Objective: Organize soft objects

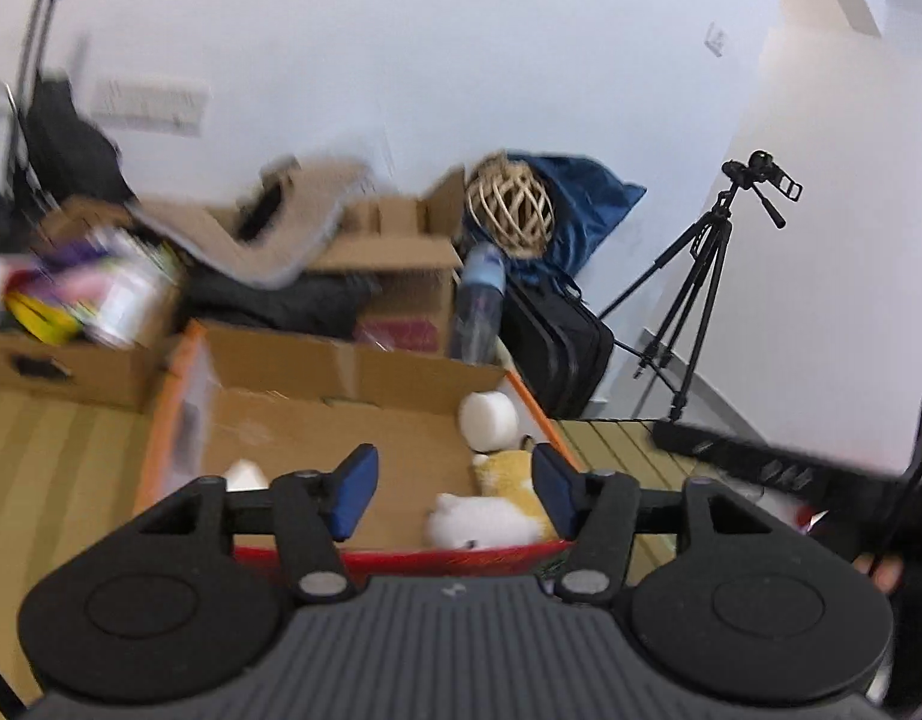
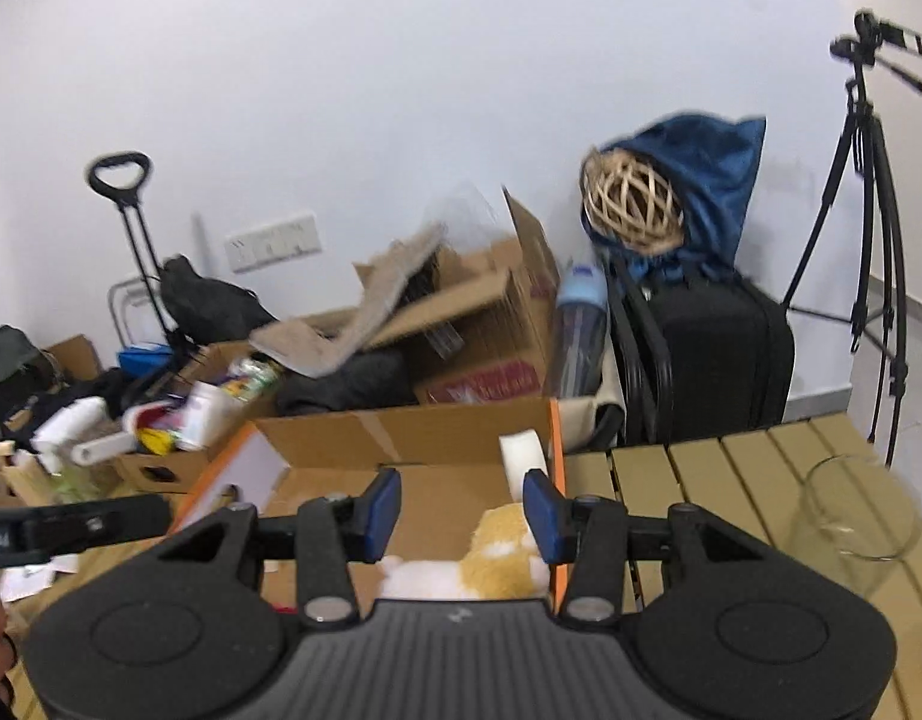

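above the cardboard box [image 1: 353, 432], both claws gape, holding nothing.

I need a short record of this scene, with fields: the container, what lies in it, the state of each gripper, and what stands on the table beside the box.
container: open cardboard box with orange edges, on a slatted yellow-green table
contents: yellow and white plush toy, white fluffy plush toy, white foam cylinder, small white item at the left wall
left gripper: open, nothing between the blue pads
right gripper: open, holding nothing
beside box: clear glass bowl, to the right
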